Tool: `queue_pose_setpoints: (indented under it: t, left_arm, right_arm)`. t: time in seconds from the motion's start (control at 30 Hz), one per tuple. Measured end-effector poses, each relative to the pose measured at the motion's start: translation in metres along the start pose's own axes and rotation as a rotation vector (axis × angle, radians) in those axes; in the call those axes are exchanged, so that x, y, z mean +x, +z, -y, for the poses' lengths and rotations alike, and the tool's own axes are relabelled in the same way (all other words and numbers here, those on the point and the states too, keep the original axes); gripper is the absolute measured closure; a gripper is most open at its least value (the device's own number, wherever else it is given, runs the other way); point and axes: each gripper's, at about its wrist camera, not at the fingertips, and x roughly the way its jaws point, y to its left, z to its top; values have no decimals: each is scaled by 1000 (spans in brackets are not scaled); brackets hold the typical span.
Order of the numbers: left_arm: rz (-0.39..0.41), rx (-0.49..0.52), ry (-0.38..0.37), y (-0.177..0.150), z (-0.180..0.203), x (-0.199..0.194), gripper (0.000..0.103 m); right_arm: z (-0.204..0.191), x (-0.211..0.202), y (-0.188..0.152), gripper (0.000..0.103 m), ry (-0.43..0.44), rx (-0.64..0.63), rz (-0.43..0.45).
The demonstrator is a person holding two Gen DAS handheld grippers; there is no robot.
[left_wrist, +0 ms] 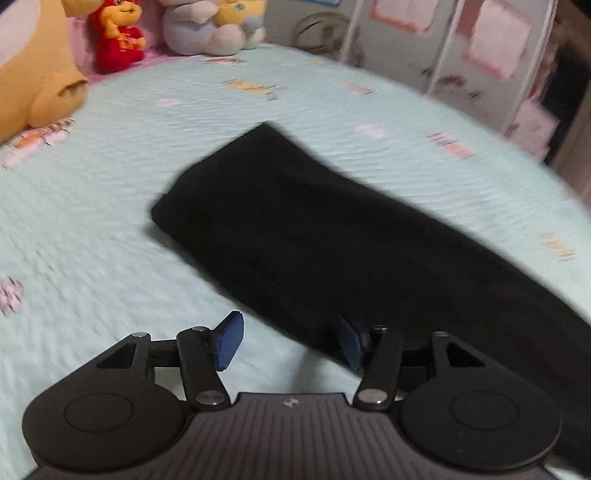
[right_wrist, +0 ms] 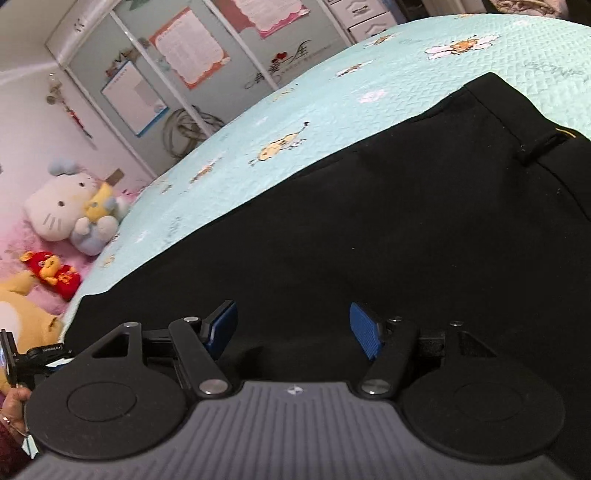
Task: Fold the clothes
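Observation:
Black trousers (left_wrist: pixel 314 240) lie folded lengthwise in a long strip across a light-blue quilted bed (left_wrist: pixel 110 221). In the left wrist view the narrow leg end points to the far side. My left gripper (left_wrist: pixel 291 343) is open just over the strip's near edge. Its right pad is over the cloth and its left pad over the quilt, and neither presses anything. In the right wrist view the trousers (right_wrist: pixel 369 221) fill the frame, with the waistband and a belt loop (right_wrist: pixel 539 147) at the upper right. My right gripper (right_wrist: pixel 293 330) hovers open above the cloth, gripping nothing.
Plush toys sit at the head of the bed: a red doll (left_wrist: pixel 118 37), a white plush (left_wrist: pixel 207 29) and a yellow one (left_wrist: pixel 33 74). Wardrobe doors (right_wrist: pixel 177 74) with posters stand beyond the bed. A hand (right_wrist: pixel 11 402) shows at the right wrist view's lower left edge.

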Motion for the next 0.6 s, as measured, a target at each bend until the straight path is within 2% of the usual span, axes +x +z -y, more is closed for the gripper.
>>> queue_pose_setpoints:
  t: [0.13, 0.2, 0.3, 0.37, 0.43, 0.53, 0.6]
  left_arm:
    - [11, 162, -200, -36, 70, -34, 44]
    - [-50, 207, -335, -59, 111, -43, 42]
    - [-200, 166, -509, -86, 152, -40, 42]
    - [-280, 90, -539, -100, 169, -29, 42]
    - [-317, -4, -529, -107, 177, -14, 41]
    - [-336, -205, -527, -117, 177, 2, 38]
    - [-311, -297, -536, -121, 174, 11, 35]
  right_arm:
    - [4, -19, -7, 35, 111, 47, -9]
    - [0, -28, -16, 35, 199, 40, 3]
    - [-10, -33, -26, 35, 279, -9, -10]
    - [-21, -28, -31, 35, 275, -99, -25]
    - [-31, -25, -32, 35, 275, -169, -15]
    - [-40, -22, -31, 35, 277, -245, 5]
    - [-41, -20, -27, 35, 280, -259, 24]
